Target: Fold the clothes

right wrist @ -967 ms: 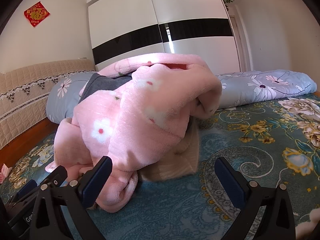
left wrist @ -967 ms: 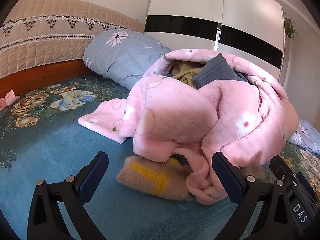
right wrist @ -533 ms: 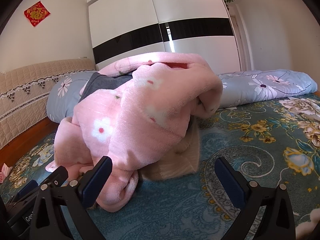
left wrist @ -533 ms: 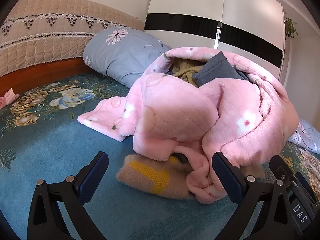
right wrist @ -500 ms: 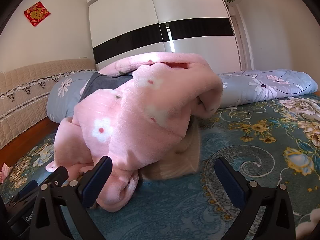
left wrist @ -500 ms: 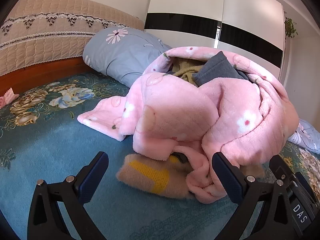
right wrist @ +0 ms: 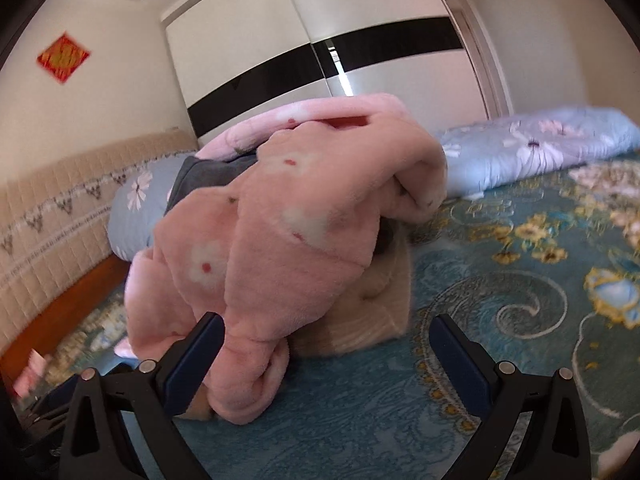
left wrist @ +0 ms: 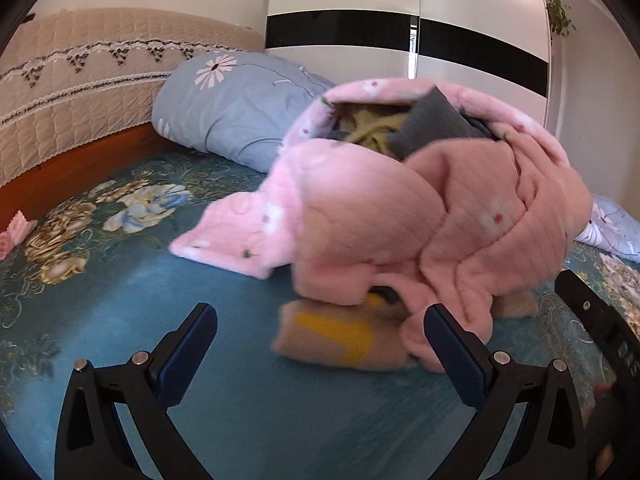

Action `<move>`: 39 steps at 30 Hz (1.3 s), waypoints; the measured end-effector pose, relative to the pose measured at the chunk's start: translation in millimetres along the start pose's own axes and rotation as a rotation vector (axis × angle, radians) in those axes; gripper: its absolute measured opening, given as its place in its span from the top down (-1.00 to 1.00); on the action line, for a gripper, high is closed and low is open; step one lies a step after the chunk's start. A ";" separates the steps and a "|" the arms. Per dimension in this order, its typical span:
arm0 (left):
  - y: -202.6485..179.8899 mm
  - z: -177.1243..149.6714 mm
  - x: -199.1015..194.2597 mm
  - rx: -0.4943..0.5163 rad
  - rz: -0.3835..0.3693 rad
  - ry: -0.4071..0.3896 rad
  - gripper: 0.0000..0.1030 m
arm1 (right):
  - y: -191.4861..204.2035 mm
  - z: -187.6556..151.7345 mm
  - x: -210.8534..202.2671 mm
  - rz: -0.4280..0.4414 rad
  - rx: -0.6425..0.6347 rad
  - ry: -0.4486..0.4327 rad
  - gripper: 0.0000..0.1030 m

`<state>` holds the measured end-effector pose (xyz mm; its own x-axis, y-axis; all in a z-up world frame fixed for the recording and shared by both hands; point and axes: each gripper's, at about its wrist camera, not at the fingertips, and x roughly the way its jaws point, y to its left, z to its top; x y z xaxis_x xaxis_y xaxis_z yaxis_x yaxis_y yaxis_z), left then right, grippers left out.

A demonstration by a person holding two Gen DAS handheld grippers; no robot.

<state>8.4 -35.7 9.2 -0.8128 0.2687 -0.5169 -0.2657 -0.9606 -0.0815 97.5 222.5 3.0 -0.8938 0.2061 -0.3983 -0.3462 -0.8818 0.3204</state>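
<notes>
Clothes (left wrist: pixel 420 216) heaped before pillow (left wrist: pixel 236 116), on bedspread (left wrist: pixel 120 304).

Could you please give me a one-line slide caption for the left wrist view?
Open left gripper faces an unfolded clothes pile: pink fleece over a tan knit on the blue bedspread.

two grippers are showing, the left gripper (left wrist: pixel 320 344) and the right gripper (right wrist: pixel 328 352), each spreading two fingers wide with nothing between them. one heap of clothes is sitting mid-bed on the blue floral bedspread (left wrist: pixel 120 312): one pink fleece garment (left wrist: pixel 400 216) is draping over one grey piece (left wrist: pixel 432 120) and one olive piece (left wrist: pixel 372 128), and one tan knit with a yellow patch (left wrist: pixel 340 340) is lying beneath. two blue floral pillows (right wrist: pixel 540 152) are lying along the bed's far edge
</notes>
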 end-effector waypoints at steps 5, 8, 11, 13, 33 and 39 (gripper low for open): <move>33.7 -4.2 -24.3 0.058 -0.029 0.000 -1.00 | -6.1 2.7 2.2 0.053 0.069 0.031 -1.00; 50.9 -11.0 -34.7 0.061 -0.001 0.010 -1.00 | -1.7 13.2 12.7 0.064 0.071 0.074 -0.99; 71.9 -11.3 -45.1 -0.033 -0.037 0.038 -1.00 | 0.7 38.2 32.2 0.056 0.124 0.109 -0.73; 83.6 -14.3 -51.4 -0.096 -0.056 0.046 -1.00 | -1.0 55.3 46.4 0.065 0.204 0.132 -0.62; 142.8 -60.2 -107.1 -0.388 -0.176 0.044 -1.00 | 37.5 170.0 -152.1 0.108 0.069 0.041 0.75; 145.7 -78.1 -128.6 -0.391 -0.186 0.052 -1.00 | 11.4 166.2 -230.6 0.063 0.056 0.018 0.75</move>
<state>114.7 -215.7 -2.8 -0.7397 0.4455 -0.5044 -0.1808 -0.8535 -0.4887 252.3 235.4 241.4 -0.9092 0.1430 -0.3909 -0.3054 -0.8673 0.3930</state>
